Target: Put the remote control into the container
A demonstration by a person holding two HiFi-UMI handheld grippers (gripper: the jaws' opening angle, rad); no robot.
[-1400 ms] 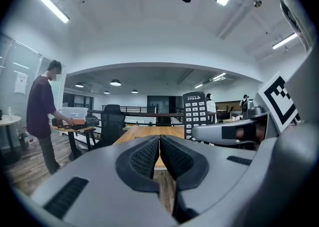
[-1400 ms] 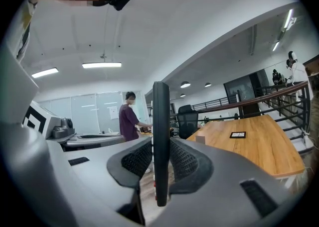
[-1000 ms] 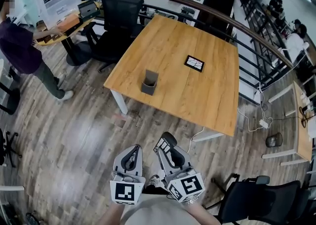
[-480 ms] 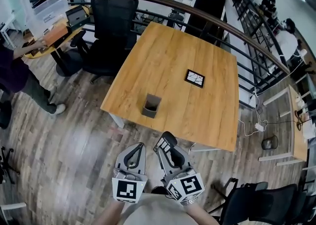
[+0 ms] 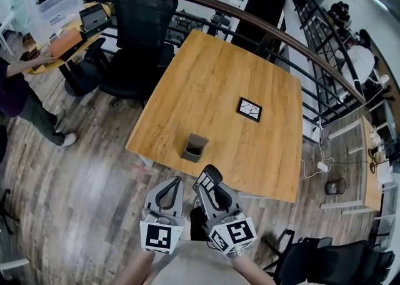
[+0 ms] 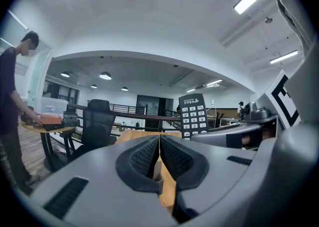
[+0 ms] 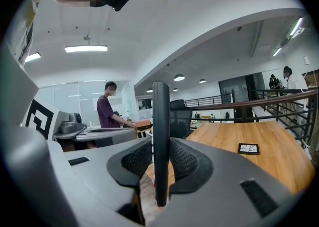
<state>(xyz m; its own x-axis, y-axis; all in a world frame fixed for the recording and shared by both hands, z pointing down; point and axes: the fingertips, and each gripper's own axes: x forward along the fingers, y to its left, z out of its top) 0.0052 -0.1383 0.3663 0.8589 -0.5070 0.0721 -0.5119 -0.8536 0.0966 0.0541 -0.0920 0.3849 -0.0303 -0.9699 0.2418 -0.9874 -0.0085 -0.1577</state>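
Note:
The black remote control [image 5: 208, 182] is clamped upright in my right gripper [image 5: 216, 198], which is shut on it and held low, short of the table's near edge. In the right gripper view the remote [image 7: 160, 121] shows edge-on between the ribbed pads [image 7: 185, 160]. The left gripper view shows its button face [image 6: 194, 114] off to the right. My left gripper [image 5: 169, 191] hangs beside the right one, shut and holding nothing [image 6: 159, 147]. The grey open-topped container [image 5: 195, 147] stands on the wooden table [image 5: 212, 84] near its front edge, just ahead of both grippers.
A small dark tablet [image 5: 249, 109] lies on the table's right half, also visible as the tablet [image 7: 248, 149]. A black office chair [image 5: 139, 40] stands at the table's far left. A person [image 5: 15, 93] stands at a desk on the left. A railing [image 5: 281, 34] runs behind the table.
The view has advanced toward the table, so the container and the front edge now sit closer to the grippers. Both grippers keep the same pose and grip.

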